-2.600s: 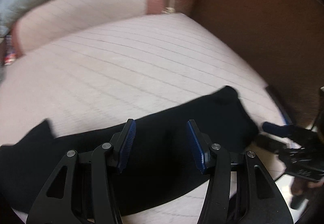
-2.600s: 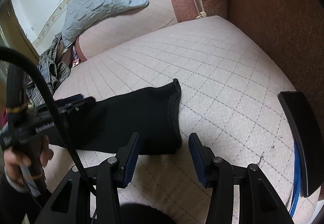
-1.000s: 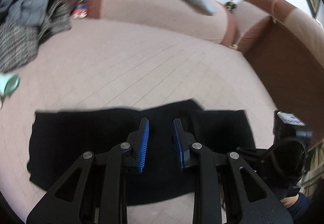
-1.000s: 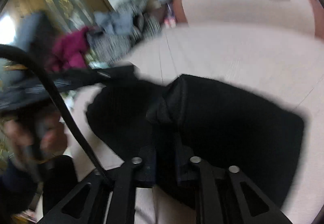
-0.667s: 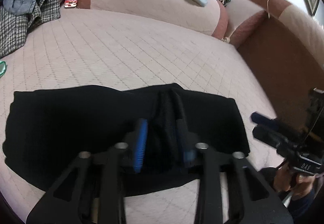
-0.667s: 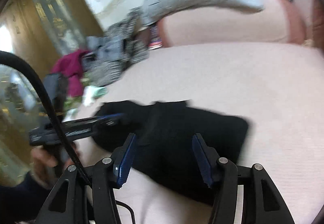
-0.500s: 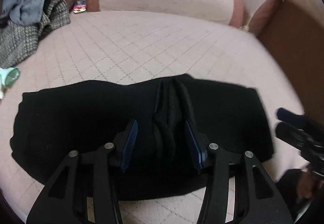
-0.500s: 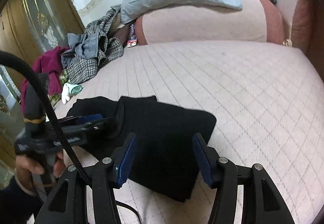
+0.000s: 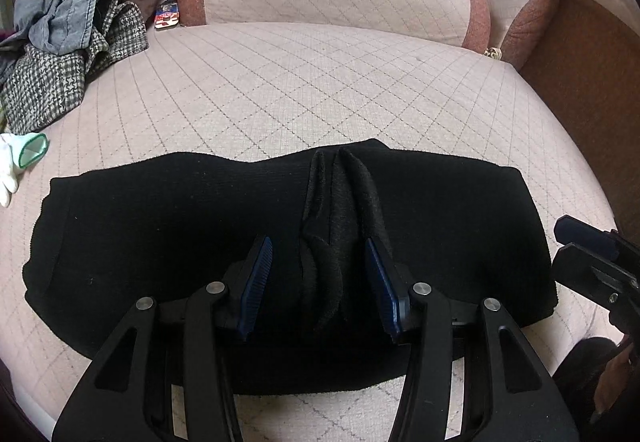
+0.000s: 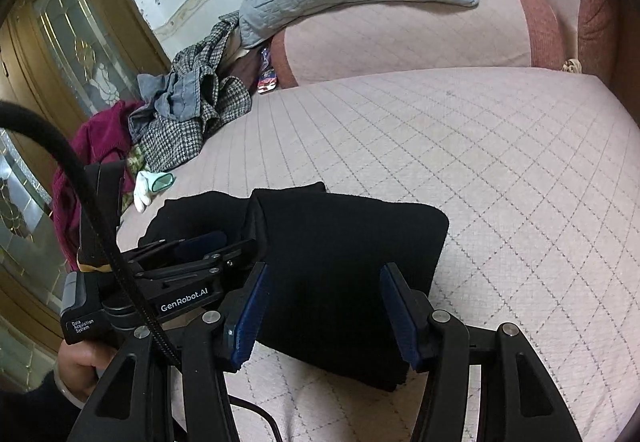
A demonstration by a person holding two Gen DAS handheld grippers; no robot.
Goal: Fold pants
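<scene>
L gripper [image 9: 319, 284] spread, pads clear of the bunched ridge between them; R gripper [image 10: 326, 316] spread too, nothing pinched. Black pants [image 9: 160, 226] lie folded on sofa cushion [image 9: 320, 90] just ahead. Next, probably: flatten ridge, square edges.

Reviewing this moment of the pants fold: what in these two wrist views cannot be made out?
- Left wrist view: the near edge of the black pants is hidden behind the left gripper.
- Right wrist view: the pants' left part sits behind the left gripper; how many layers are stacked is unclear.
- The small packet by the bolster: print too small to read.
</scene>
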